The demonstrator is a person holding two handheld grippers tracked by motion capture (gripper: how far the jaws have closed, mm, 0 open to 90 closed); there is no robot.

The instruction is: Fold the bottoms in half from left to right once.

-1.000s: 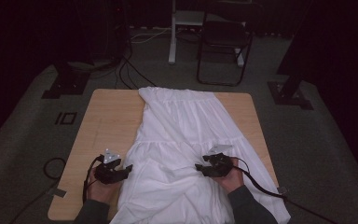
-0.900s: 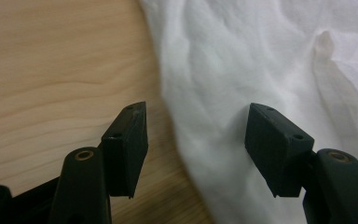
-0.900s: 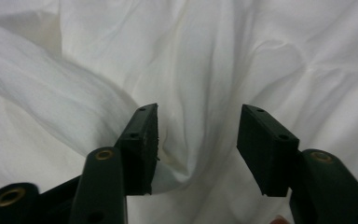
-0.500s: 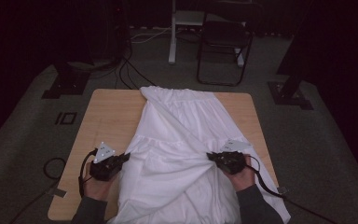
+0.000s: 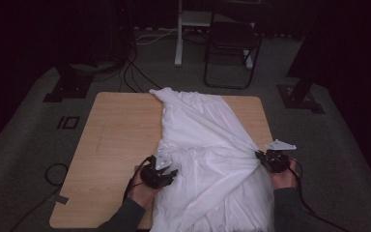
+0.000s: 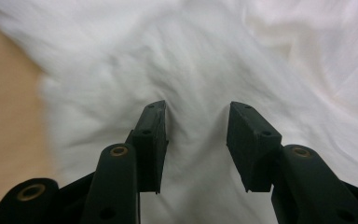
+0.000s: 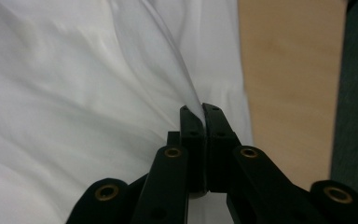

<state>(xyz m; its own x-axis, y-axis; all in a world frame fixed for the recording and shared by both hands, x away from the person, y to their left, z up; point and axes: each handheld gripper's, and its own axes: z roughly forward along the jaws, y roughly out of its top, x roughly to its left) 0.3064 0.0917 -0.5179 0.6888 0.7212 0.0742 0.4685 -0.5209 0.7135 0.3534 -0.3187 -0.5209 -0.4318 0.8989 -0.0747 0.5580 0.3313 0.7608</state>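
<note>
I have a white garment (image 5: 207, 145) spread over the right half of the wooden bench (image 5: 116, 140), running from the far edge, where it narrows to a bunched end, down to the near edge, where it hangs over. The left half of the bench is bare wood.

My left tool (image 5: 168, 175) sits near the near edge, just at the left border of the cloth, with its tips pointing onto the fabric. In the left gripper view the left tool (image 6: 196, 140) has its jaws apart, and they have just been opening; rumpled white cloth lies under and between them, but the pads do not press on it, so nothing is held on that side.

My right tool (image 5: 261, 157) is at the right edge of the bench, about level with the left one. In the right gripper view the right tool (image 7: 201, 112) has its jaws clamped together on a thin fold of the garment (image 7: 98, 84), which rises from the tips as a taut ridge. From above, that same ridge runs as a straight, stretched line from the right tool up toward the far edge. The fabric between the two tools lies in loose folds.
</note>
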